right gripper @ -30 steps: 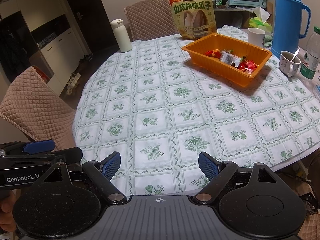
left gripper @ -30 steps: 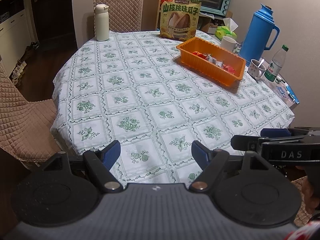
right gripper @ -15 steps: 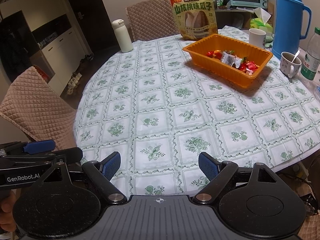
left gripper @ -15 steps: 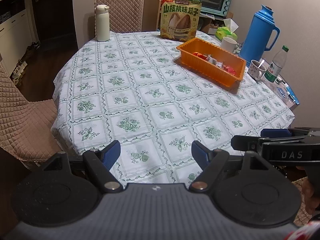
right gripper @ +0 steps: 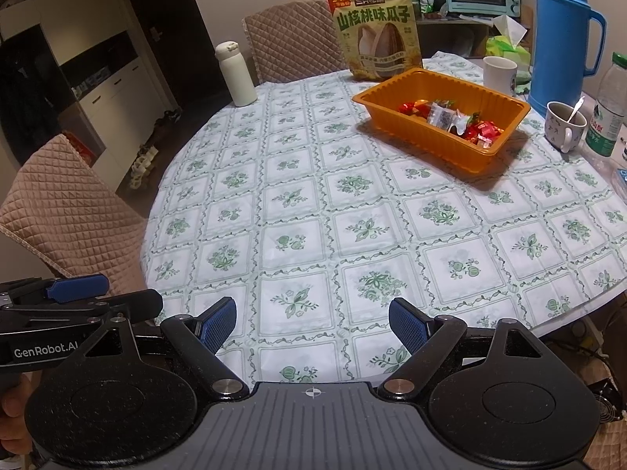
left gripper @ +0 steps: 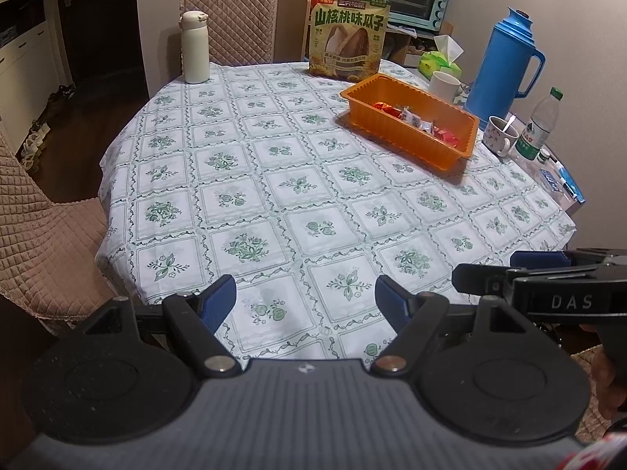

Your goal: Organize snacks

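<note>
two handheld grippers hover side by side over the near edge of a round table (left gripper: 274, 196) covered in a green-flowered cloth. the left gripper (left gripper: 305, 299) has its jaws spread wide with nothing between them, and the right gripper (right gripper: 312, 323) is likewise released and empty. well apart from both, toward the far right of the table, sits an orange tray (right gripper: 466, 152) holding a small heap of wrapped snacks (right gripper: 450, 117), mostly red with a few clear packets. a large seed bag (right gripper: 378, 33) stands upright just behind the tray. a white flask (right gripper: 235, 74), a blue thermos (right gripper: 564, 35), a mug (right gripper: 562, 125) with a spoon and a water bottle (right gripper: 609, 113) stand around the far rim. no snack lies loose on the cloth, so the sorting looks either finished or not yet begun; i cannot tell which. any next move would call for a long reach forward to the tray or bag, with the jaws kept apart until they frame one item.
</note>
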The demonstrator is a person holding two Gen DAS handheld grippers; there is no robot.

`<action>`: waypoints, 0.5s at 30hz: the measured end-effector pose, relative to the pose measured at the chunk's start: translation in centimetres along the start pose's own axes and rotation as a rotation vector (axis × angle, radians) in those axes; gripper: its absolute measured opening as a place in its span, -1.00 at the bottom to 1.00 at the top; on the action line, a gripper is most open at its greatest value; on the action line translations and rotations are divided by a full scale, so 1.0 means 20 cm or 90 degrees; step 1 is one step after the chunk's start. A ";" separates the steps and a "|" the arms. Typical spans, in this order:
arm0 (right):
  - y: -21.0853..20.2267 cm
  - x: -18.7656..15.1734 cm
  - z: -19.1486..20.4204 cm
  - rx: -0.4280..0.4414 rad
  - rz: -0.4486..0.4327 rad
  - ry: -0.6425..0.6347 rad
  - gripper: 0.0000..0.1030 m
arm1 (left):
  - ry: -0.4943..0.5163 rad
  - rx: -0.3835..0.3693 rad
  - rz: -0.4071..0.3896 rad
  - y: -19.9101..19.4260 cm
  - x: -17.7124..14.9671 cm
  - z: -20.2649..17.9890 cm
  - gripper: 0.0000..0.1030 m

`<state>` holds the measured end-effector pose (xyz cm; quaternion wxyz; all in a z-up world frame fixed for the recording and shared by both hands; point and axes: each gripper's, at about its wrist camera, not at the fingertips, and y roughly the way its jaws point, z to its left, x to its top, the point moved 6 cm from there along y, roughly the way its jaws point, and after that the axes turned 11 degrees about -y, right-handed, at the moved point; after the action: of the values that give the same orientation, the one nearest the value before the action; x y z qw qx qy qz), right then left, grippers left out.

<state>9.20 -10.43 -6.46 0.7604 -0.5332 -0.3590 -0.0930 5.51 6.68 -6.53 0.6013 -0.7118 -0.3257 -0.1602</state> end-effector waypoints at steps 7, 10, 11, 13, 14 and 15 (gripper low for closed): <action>0.00 0.00 -0.01 -0.001 -0.001 -0.001 0.65 | 0.000 0.000 0.000 0.01 0.00 0.00 0.48; 0.00 0.00 -0.02 0.000 0.000 -0.001 0.65 | 0.000 0.000 0.000 0.01 0.00 0.00 0.48; 0.00 0.00 -0.02 0.000 0.000 -0.001 0.65 | 0.000 0.000 0.001 0.01 0.00 0.00 0.48; 0.01 0.00 -0.04 0.000 0.001 0.000 0.65 | 0.000 -0.001 0.002 0.02 0.01 -0.01 0.48; 0.01 0.01 -0.04 0.000 0.002 0.001 0.65 | 0.000 0.000 0.002 0.02 0.01 -0.01 0.48; 0.02 0.01 -0.04 -0.001 0.003 0.001 0.65 | 0.000 -0.001 0.003 0.03 0.01 -0.01 0.48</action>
<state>9.88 -10.88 -6.79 0.7606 -0.5342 -0.3573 -0.0921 6.04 6.48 -6.75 0.6012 -0.7128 -0.3243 -0.1591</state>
